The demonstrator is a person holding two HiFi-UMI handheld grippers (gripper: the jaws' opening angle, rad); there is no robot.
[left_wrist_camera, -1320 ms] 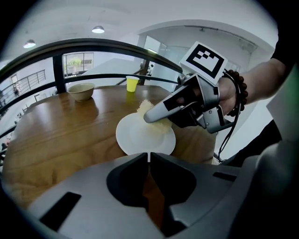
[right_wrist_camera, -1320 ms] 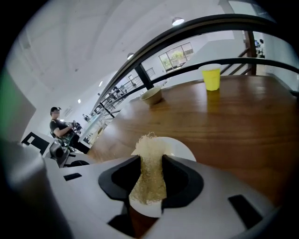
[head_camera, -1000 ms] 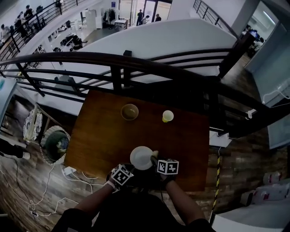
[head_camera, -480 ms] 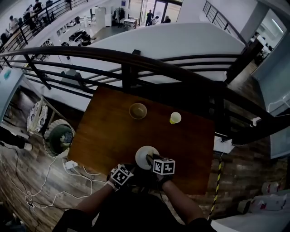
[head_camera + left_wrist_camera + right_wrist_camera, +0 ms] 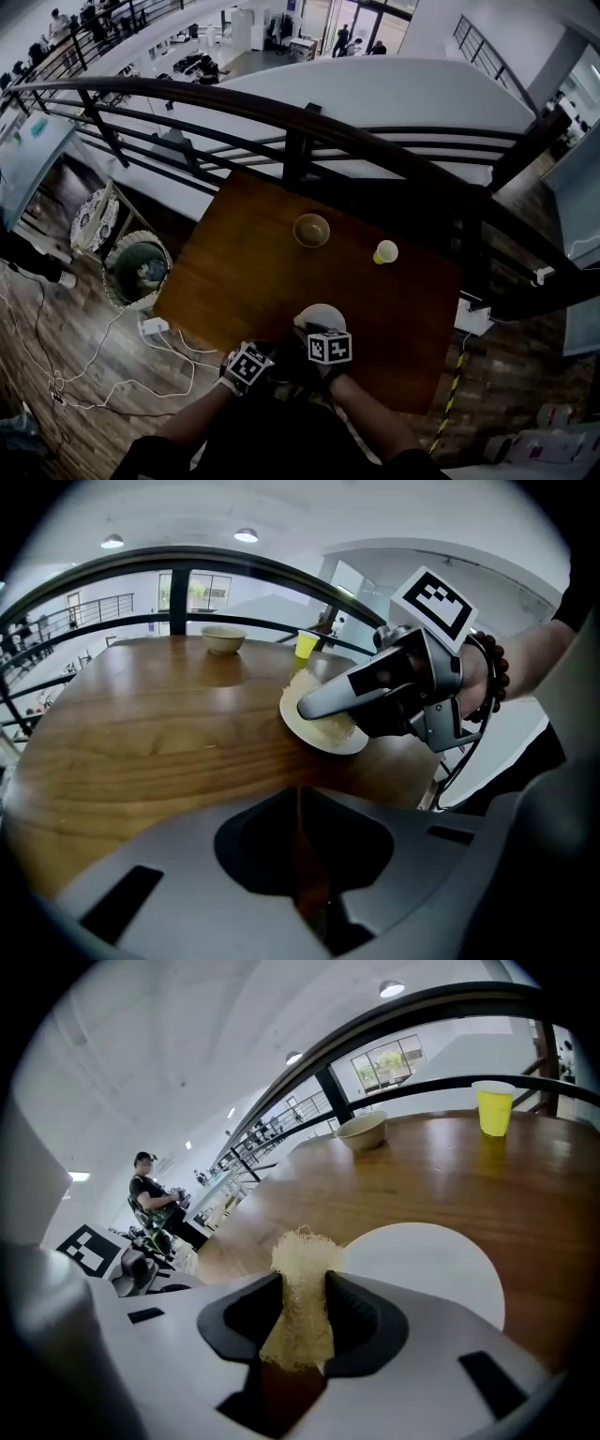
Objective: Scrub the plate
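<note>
The right hand-held gripper [image 5: 300, 1312] pinches a yellow scrubbing pad [image 5: 302, 1274] between its two jaws, and the fuzzy top of the pad sticks out past them. In the left gripper view the pad sits under the tip of this hand-held gripper and rests on the white plate [image 5: 323, 741]. The plate lies flat on the brown wooden surface [image 5: 244, 272], close to the edge where the person stands, and the pad is on the side of the plate nearest that edge. The left hand-held gripper [image 5: 300, 846] has its jaws pressed together with nothing between them. It is off to the left of the plate, near the same edge of the surface, and does not touch the plate. Farther back on the surface stands a small tan bowl [image 5: 311, 230]. To the right of the bowl stands a yellow cup [image 5: 385, 251], upright. Both are well apart from the plate. Behind the surface runs a dark railing [image 5: 281, 122]. On the floor to the left is a round bin [image 5: 141, 272] with white cables lying near it. A person [image 5: 150, 1199] sits far off in the right gripper view.
</note>
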